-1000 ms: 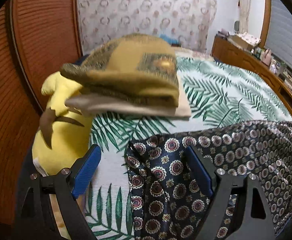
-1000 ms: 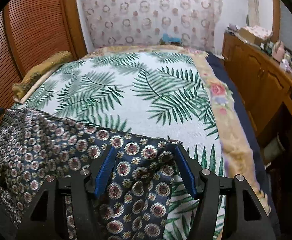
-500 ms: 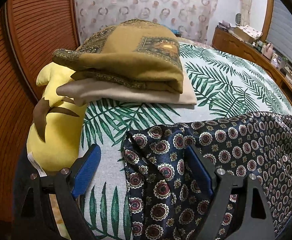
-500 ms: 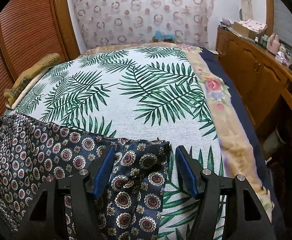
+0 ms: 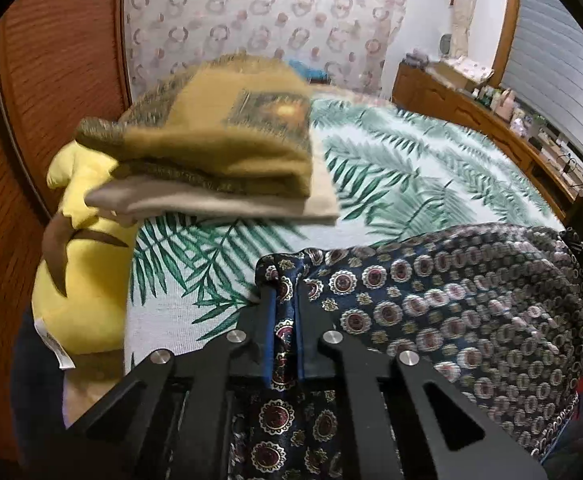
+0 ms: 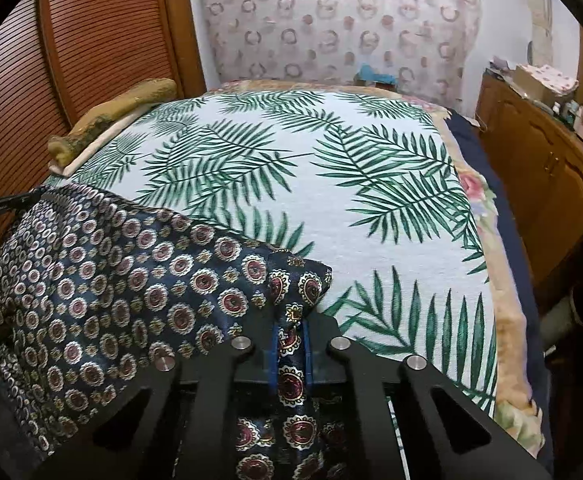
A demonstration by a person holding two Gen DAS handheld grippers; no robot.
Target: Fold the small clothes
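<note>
Over the near edge of the palm-leaf-printed bedspread, your left gripper and right gripper each had their fingers pinched on a corner of the silky navy medallion-print garment, its long axis stretched sideways between them. Folded olive and beige cloths sat stacked on a yellow plush toy.

A bed with a palm-leaf bedspread fills the room. A yellow plush toy lies at its edge beside the slatted wooden door. A wooden cabinet stands along the other side, a patterned curtain behind.
</note>
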